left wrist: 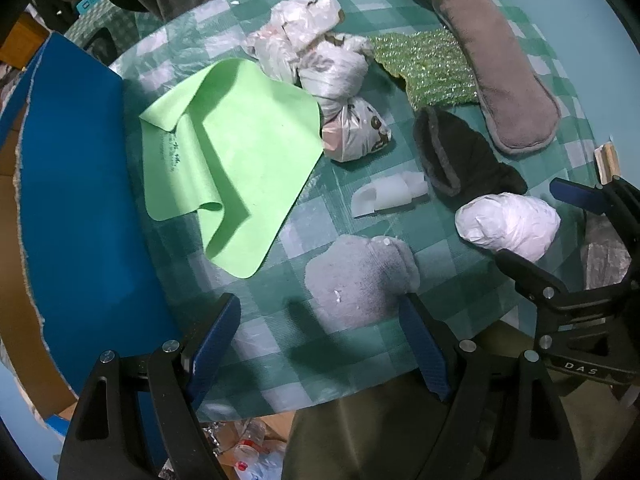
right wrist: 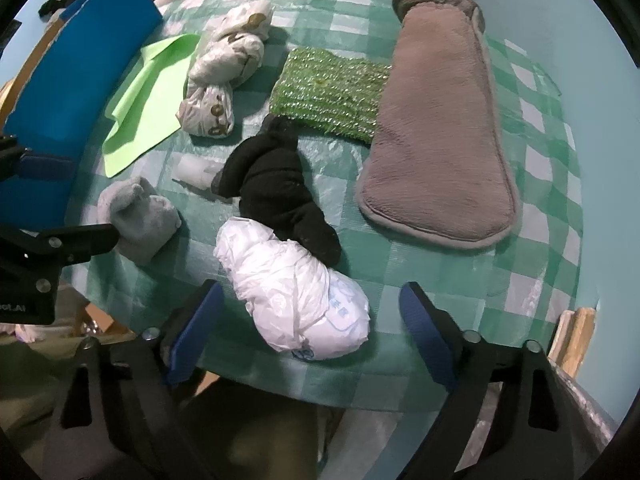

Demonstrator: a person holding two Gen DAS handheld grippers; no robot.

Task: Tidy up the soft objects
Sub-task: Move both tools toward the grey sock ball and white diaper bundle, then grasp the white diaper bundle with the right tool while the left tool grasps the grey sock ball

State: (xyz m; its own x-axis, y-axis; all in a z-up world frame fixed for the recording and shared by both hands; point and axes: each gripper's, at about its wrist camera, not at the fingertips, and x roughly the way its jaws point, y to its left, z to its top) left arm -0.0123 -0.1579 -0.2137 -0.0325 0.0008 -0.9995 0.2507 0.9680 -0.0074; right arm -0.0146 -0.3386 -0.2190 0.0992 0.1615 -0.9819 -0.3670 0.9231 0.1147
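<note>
**Both grippers hovering open over the soft pile**

I am holding the left gripper (left wrist: 320, 340) wide open and empty, its fingers flanking the grey sock (left wrist: 360, 276) near the round table's (right wrist: 532, 240) front edge. My right gripper (right wrist: 310, 316) is also gaping, gripping nothing, framing the white bag bundle (right wrist: 296, 300), which is touching the black sock (right wrist: 276, 192).
</note>
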